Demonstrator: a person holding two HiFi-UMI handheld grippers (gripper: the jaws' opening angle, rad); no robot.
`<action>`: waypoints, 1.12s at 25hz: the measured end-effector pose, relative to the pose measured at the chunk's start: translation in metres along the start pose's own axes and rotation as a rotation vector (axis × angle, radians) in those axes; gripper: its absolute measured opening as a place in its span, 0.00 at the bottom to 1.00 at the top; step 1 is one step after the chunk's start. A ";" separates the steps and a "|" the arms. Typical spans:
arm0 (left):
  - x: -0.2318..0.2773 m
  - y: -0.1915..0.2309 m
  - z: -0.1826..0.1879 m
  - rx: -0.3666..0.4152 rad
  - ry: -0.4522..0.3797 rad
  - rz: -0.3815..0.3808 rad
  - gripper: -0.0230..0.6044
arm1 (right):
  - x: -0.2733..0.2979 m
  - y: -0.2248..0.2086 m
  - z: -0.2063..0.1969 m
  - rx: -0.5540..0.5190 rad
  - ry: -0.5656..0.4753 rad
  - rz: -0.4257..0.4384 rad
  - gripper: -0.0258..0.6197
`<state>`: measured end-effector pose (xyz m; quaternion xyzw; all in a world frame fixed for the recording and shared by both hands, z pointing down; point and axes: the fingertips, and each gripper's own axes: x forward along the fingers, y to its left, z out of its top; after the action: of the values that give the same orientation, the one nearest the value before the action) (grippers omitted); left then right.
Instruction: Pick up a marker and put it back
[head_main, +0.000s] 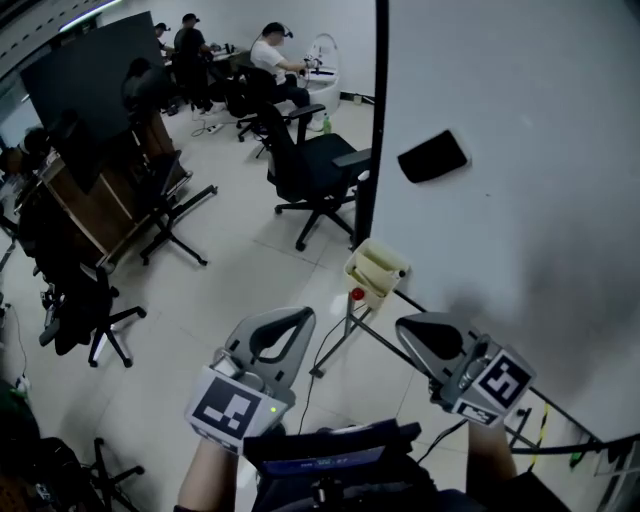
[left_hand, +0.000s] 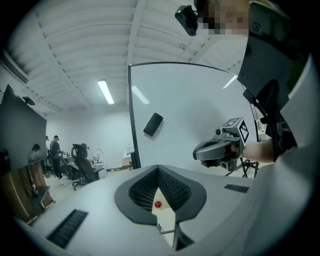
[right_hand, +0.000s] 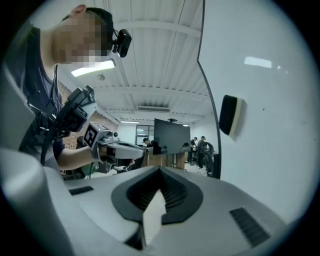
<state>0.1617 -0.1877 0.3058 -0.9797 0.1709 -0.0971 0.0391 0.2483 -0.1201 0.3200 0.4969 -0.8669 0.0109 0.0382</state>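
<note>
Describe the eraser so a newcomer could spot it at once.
Find the big whiteboard on the right of the head view. Near its black left edge sits the eraser, the only dark, tilted block on the white face; the cream tray hangs lower down.

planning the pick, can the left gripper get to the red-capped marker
Probably yes: nothing stands between the left gripper and the red-capped marker by the beige holder, though its fingers are shut and must open first.

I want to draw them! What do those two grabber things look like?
The left gripper and right gripper are smooth grey with black ribbed pads inside. Each carries a cube printed with black-and-white squares; the left's has a tiny green light.
</note>
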 end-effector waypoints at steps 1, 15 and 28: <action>-0.008 -0.001 -0.003 -0.007 0.001 0.014 0.04 | 0.003 0.008 0.000 -0.003 0.002 0.017 0.06; -0.214 0.035 -0.063 -0.110 -0.014 0.052 0.04 | 0.095 0.212 0.008 -0.052 0.053 0.088 0.06; -0.296 0.012 -0.071 -0.137 -0.036 -0.038 0.04 | 0.094 0.310 0.026 -0.100 0.067 0.022 0.06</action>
<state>-0.1297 -0.1012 0.3213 -0.9848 0.1578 -0.0681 -0.0270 -0.0678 -0.0456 0.3071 0.4840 -0.8701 -0.0153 0.0918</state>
